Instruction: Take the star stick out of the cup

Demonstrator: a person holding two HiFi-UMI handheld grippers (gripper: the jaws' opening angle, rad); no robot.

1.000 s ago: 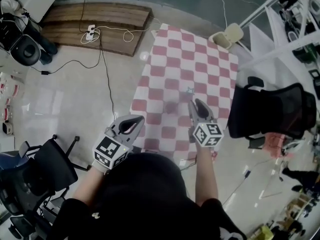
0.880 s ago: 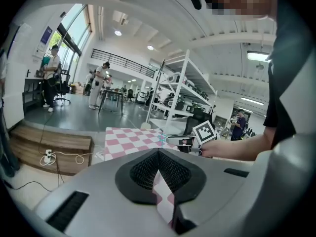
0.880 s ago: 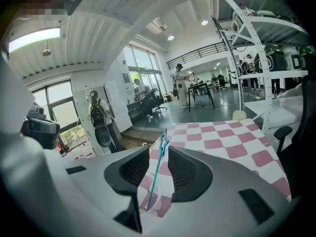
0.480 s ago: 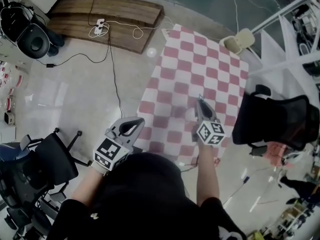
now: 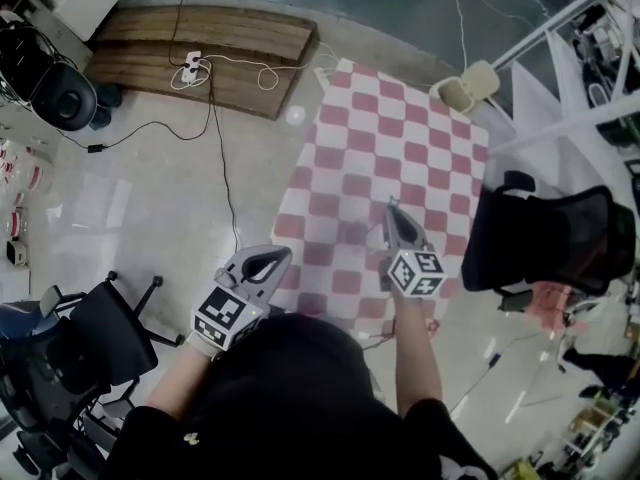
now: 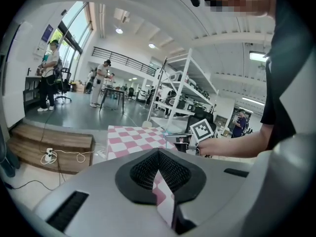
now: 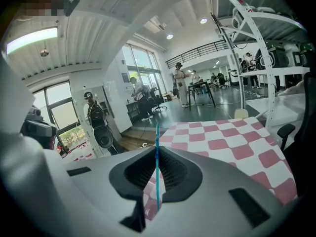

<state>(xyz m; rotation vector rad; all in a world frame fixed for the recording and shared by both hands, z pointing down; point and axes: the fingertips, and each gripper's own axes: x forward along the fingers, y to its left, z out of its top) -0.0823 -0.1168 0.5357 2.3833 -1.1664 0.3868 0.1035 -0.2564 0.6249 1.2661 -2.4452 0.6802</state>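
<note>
My right gripper (image 5: 391,209) hangs over the near part of the red-and-white checked table (image 5: 400,138). In the right gripper view it (image 7: 157,151) is shut on the thin blue star stick (image 7: 157,172), which stands upright between the jaws and rises above their tip. The star end is too small to make out. I cannot make out a cup in any view. My left gripper (image 5: 284,253) is held off the table's near left corner, over the floor. Its jaws (image 6: 158,153) are shut with nothing in them. The right gripper (image 6: 178,140) also shows in the left gripper view.
A black office chair (image 5: 545,238) stands against the table's right side, another (image 5: 90,338) on the floor at lower left. A wooden platform (image 5: 200,53) with a power strip and cables lies beyond. A cream object (image 5: 467,83) sits at the far table corner, beside white shelving (image 5: 570,58).
The head view has swayed a little. The right gripper keeps hold of the stick at about the same spot over the table; the left gripper has hardly moved.
</note>
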